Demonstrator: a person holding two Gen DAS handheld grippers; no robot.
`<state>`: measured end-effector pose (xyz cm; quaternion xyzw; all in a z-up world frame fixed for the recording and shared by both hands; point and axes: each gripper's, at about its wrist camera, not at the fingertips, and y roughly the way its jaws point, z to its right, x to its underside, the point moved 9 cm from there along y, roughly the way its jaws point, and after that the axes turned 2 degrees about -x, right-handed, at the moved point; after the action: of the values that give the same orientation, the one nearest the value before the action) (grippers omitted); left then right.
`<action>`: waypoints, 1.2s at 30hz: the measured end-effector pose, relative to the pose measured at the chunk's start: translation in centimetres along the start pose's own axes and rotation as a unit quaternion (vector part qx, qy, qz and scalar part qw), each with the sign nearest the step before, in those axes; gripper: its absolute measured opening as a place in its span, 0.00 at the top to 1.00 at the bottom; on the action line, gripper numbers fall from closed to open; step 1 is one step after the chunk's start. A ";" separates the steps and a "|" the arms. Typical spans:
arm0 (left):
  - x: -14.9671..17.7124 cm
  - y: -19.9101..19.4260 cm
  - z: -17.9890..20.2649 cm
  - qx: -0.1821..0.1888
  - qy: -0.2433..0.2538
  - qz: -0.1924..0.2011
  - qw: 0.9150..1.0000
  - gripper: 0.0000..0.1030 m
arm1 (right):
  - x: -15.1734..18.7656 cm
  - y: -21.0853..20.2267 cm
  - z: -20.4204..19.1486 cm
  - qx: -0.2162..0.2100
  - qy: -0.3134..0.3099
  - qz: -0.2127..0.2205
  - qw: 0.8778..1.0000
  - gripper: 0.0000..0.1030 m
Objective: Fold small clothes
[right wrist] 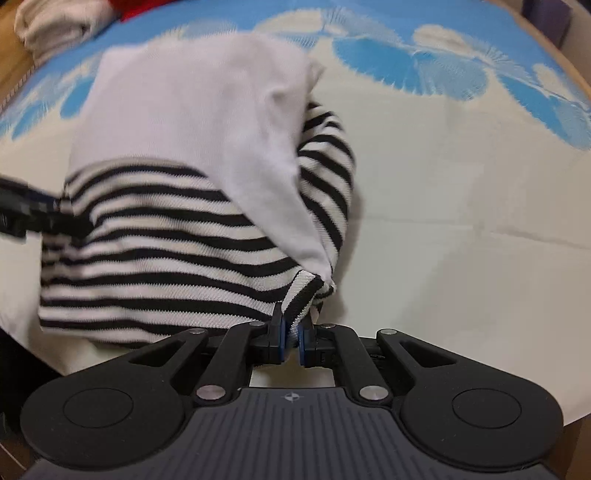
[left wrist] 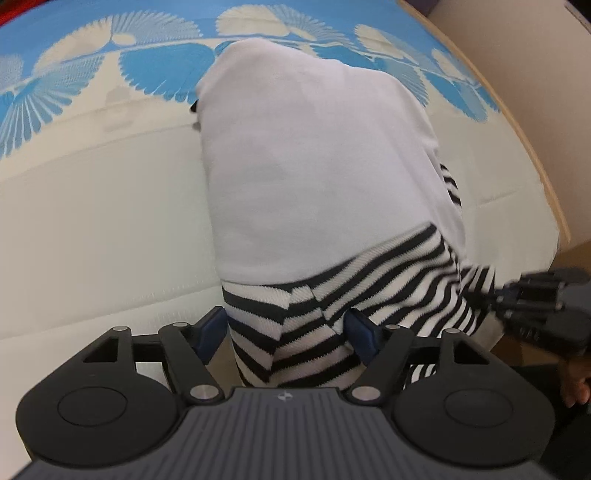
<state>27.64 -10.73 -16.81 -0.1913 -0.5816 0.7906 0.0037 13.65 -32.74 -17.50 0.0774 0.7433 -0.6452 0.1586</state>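
Note:
A small garment, white (left wrist: 314, 155) with a black-and-white striped part (left wrist: 295, 332), lies on a cream and blue patterned sheet (left wrist: 92, 221). My left gripper (left wrist: 286, 330) stands wide at the near striped edge. The striped cloth fills the gap between its blue pads (left wrist: 212, 328), which do not visibly squeeze it. My right gripper (right wrist: 291, 334) is shut on a striped corner of the garment (right wrist: 166, 240), with white cloth bunched in alongside. Each gripper shows blurred in the other's view: the right gripper (left wrist: 524, 295) at the right, the left gripper (right wrist: 33, 218) at the left.
A folded white cloth (right wrist: 55, 26) and something red (right wrist: 136, 7) lie past the sheet's far left corner. A wooden edge (left wrist: 535, 166) runs along the sheet's right side. A hand (left wrist: 576, 384) shows at the right. Bare sheet (right wrist: 461, 221) spreads to the garment's right.

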 end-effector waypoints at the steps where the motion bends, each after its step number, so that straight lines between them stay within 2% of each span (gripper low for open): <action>1: -0.2 0.0 -0.3 0.004 -0.005 0.000 1.000 0.26 | 0.0 0.1 -0.2 -0.005 0.000 -0.003 1.000 0.95; 5: -1.8 -1.5 -1.7 0.035 -0.058 0.019 0.998 0.26 | -0.2 -0.2 -0.5 -0.034 0.009 -0.010 0.999 0.95; 8: -3.6 -2.6 -2.3 0.077 -0.113 0.046 0.990 0.26 | -0.5 -0.2 0.1 -0.049 0.017 -0.007 0.999 0.95; 10: -5.0 -3.1 -3.0 0.095 -0.158 0.071 0.980 0.26 | -0.5 -0.5 0.2 -0.052 0.012 0.000 0.999 0.95; 13: -6.6 -3.1 -4.2 0.139 -0.227 0.098 0.959 0.26 | -0.6 -0.5 0.6 -0.059 0.014 0.009 0.998 0.95; 15: -7.4 -2.0 -4.8 0.141 -0.255 0.097 0.952 0.26 | -0.7 -0.5 0.5 -0.066 0.014 0.012 0.998 0.95; 18: -8.2 0.3 -5.3 0.135 -0.282 0.080 0.946 0.16 | -0.6 -0.4 0.7 -0.070 0.015 0.005 0.997 0.95; 22: -8.5 3.2 -5.9 0.140 -0.318 0.069 0.935 0.16 | -0.8 0.1 1.0 -0.071 0.010 -0.008 0.997 0.95; 24: -8.7 4.1 -6.0 0.129 -0.311 0.075 0.939 0.25 | -0.8 0.1 1.0 -0.071 0.010 -0.010 0.997 0.95; 25: -8.7 4.4 -6.1 0.126 -0.305 0.075 0.941 0.36 | -1.0 0.1 1.0 -0.071 0.010 -0.010 0.997 0.95; 26: -8.7 4.6 -6.1 0.126 -0.300 0.076 0.942 0.51 | -1.0 0.1 1.0 -0.072 0.011 -0.009 0.997 0.95; 28: -9.0 4.4 -6.2 0.129 -0.290 0.077 0.945 0.66 | -1.1 0.1 0.8 -0.072 0.010 -0.009 0.997 0.95; 31: -9.9 2.3 -7.1 0.113 -0.282 0.102 0.947 0.69 | -1.7 0.0 0.4 -0.080 0.010 0.001 0.997 0.95; 34: -11.2 -1.5 -8.5 0.071 -0.250 0.151 0.954 0.68 | -2.9 -0.9 -0.5 -0.120 0.038 0.033 0.991 0.95; 36: -11.6 -3.2 -10.2 0.051 -0.248 0.171 0.952 0.66 | -4.0 -1.7 -1.5 -0.145 0.044 0.063 0.986 0.95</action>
<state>40.77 -2.96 -12.92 -0.0854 -0.4821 0.8305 -0.2657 16.62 -31.13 -14.39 0.1284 0.8289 -0.5153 0.1761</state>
